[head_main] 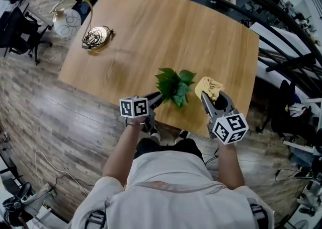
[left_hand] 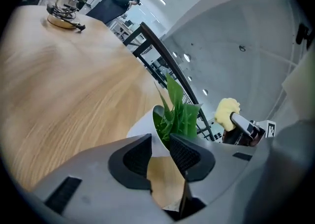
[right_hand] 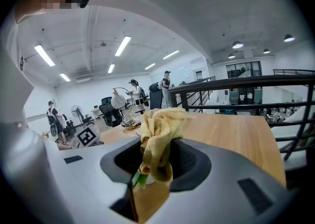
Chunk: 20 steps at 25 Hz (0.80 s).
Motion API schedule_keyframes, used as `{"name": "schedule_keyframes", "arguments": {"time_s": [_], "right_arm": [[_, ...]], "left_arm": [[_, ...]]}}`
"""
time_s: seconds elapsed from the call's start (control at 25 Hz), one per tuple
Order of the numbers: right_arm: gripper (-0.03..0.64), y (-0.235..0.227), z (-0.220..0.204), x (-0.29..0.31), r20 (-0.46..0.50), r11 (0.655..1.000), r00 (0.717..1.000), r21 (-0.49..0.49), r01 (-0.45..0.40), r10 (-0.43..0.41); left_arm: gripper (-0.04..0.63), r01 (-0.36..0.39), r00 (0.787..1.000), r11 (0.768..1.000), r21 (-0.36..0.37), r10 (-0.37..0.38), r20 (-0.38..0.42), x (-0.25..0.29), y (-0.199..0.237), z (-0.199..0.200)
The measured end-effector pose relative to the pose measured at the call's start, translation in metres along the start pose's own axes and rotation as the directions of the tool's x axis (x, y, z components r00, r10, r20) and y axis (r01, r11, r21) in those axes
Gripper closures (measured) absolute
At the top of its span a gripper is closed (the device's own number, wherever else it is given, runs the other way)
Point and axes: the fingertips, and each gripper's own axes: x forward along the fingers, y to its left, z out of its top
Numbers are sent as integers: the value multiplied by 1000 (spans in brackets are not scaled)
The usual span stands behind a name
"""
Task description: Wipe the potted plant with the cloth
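Observation:
A small green potted plant [head_main: 173, 86] in a white pot [left_hand: 145, 125] stands near the front edge of the wooden table [head_main: 166, 26]. My left gripper [head_main: 157, 96] is at the plant's left side, and in the left gripper view its jaws [left_hand: 160, 146] stand open with a gap, the pot just beyond the tips and nothing pressed between the pads. To the right of the plant, my right gripper [head_main: 212, 97] is shut on a bunched yellow cloth [head_main: 209, 87] [right_hand: 157, 137], held a little above the table. A green leaf tip [right_hand: 139, 178] shows under the cloth.
A coiled gold wire object on a round base [head_main: 96, 36] sits at the table's far left. A white globe-shaped object [head_main: 65, 21] stands on the floor beyond that corner. Black railing [head_main: 282, 16] runs along the right. The table's front edge lies just under both grippers.

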Motion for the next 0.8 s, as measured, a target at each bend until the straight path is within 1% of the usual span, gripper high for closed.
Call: {"name": "schedule_keyframes", "arguments": {"time_s": [0.16,0.24,0.32,0.4,0.48,0.52,0.6,0.64,0.68,0.72,0.76,0.8], "right_arm": [[422,3,-1,5,-8,1000,1000,2,-15,15],[422,5,0,9,-12,1000,999,8,-30,30],[422,11,2,16,-15,998,998,21,-66,67],[422,24,5,31,-24,990,990,25,-136,136],[422,44,7,50,-47,974,973,11,-227,228],[422,56,7,61,-68,961,959,-1,-276,275],[422,76,-1,81,-135,932,925,-21,-361,355],[422,82,-8,90,-178,921,908,-25,-389,379],[422,85,-15,98,-221,914,895,-29,-404,388],[422,85,-22,105,-256,915,888,-36,-403,381],[422,80,-27,110,-279,921,891,-46,-386,359],[422,71,-31,115,-290,933,900,-54,-355,326]], "left_arm": [[499,18,1000,997,-72,-16,23,4,4,2],[500,28,999,996,-89,-25,28,5,4,3],[505,35,999,993,-114,-32,28,5,5,3],[514,41,999,988,-146,-37,29,6,6,3],[520,40,999,986,-164,-35,32,6,6,3],[523,37,999,985,-169,-31,35,6,6,4],[525,32,999,984,-177,-25,40,7,5,4],[526,30,999,983,-182,-23,42,8,4,4],[526,29,999,982,-186,-22,42,8,4,3],[526,29,999,981,-190,-21,43,8,3,2],[526,28,999,981,-194,-20,43,8,3,1],[526,28,999,980,-197,-19,44,7,3,0]]}}
